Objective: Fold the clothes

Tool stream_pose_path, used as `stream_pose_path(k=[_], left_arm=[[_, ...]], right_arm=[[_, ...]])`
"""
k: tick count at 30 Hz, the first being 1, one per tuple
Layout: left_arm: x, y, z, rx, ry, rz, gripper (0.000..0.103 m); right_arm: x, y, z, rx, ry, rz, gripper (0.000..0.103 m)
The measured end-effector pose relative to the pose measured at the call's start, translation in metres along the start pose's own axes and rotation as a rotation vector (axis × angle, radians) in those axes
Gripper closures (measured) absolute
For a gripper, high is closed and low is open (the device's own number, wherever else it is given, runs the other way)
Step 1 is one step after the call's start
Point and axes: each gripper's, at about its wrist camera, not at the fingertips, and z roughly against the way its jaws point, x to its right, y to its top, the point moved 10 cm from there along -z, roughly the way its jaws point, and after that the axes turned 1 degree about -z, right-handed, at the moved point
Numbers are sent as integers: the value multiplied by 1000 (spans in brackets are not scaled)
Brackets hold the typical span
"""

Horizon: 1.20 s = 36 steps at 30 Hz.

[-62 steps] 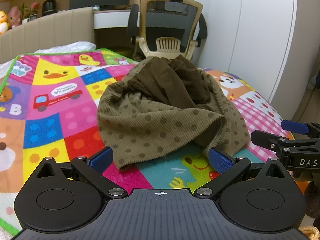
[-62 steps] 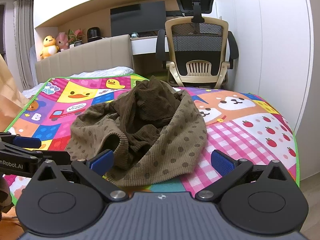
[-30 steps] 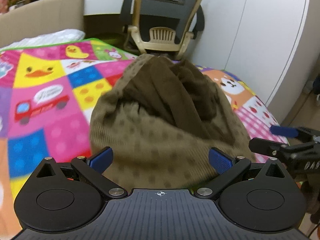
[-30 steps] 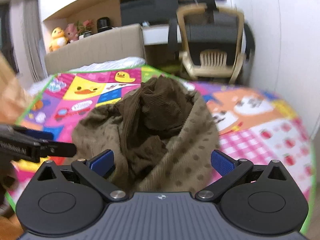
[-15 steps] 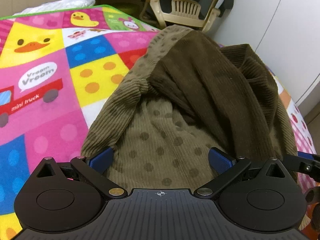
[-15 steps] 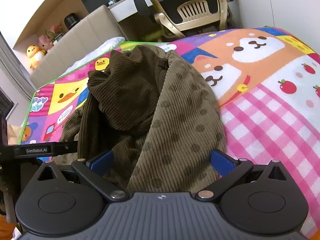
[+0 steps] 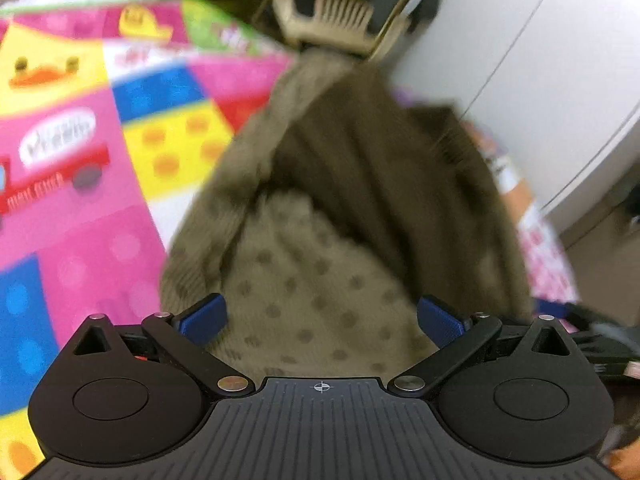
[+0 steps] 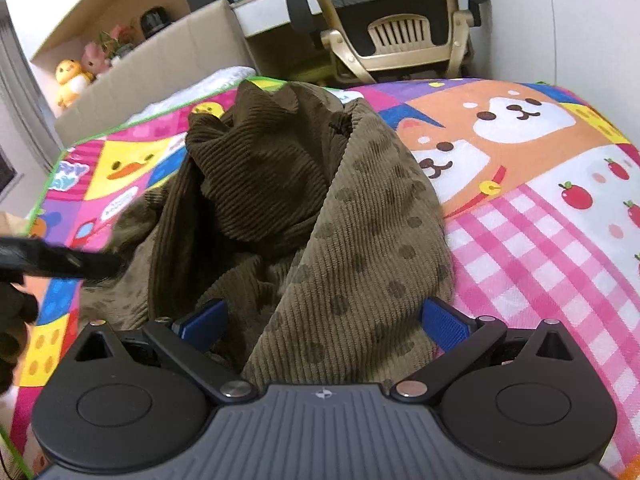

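Observation:
A crumpled olive corduroy garment (image 7: 320, 272) with dark dots and a darker brown inner side (image 8: 260, 176) lies heaped on a colourful play mat (image 8: 552, 216). My left gripper (image 7: 320, 316) is open, its blue pads straddling the near dotted edge of the heap. My right gripper (image 8: 324, 320) is open too, its pads on either side of the garment's near fold (image 8: 352, 280). In the right wrist view the left gripper's black finger (image 8: 60, 260) reaches in from the left edge against the cloth. The left wrist view is blurred by motion.
A beige and black office chair (image 8: 400, 28) stands past the mat's far edge. A tan bed headboard (image 8: 160, 68) with plush toys (image 8: 72, 80) behind it sits at the back left. A white wall (image 7: 540, 72) runs along the right.
Both grippers have moved forward and tipped down over the heap, from hovering before it to straddling its near edge. Both jaws have stayed open.

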Motion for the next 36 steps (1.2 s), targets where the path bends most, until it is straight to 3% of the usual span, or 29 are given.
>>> stream_pose_path(k=[6,8,9,10,12,15,16,20,21,22,27,32,36], left_arm=[[-5,21,18,81,55,-137,2],[1,16,-2,69,79,-227,11],[4,13,-12,62,90,-271,28],[6,10,-22,49,91,-297,38],[1,8,-39,38,107,-283,37],[-9,12,-54,61,132,-253,40],[-12,13,-57,72,139,-243,45],[-14,16,-71,92,127,-209,52],[-13,16,-72,103,117,-213,62],[-12,15,-71,103,108,-207,69],[-20,7,-63,103,69,-123,85],[-20,-29,-25,56,-20,27,92],[-5,-76,16,9,-79,-23,92]], right_arm=[[-5,-5,3,35,2,92,0],[-10,-3,7,45,1,141,2],[-14,2,13,59,0,200,7],[-19,9,20,80,-14,275,12],[-23,31,35,134,-65,391,22],[-6,73,25,141,-107,345,47],[1,88,18,137,-121,314,48],[26,114,-49,76,-114,200,48],[30,113,-65,61,-130,194,48],[34,111,-81,46,-150,190,55],[20,100,-85,49,-135,218,86],[11,60,-45,-6,-101,273,92],[10,15,0,-62,-56,286,92]])
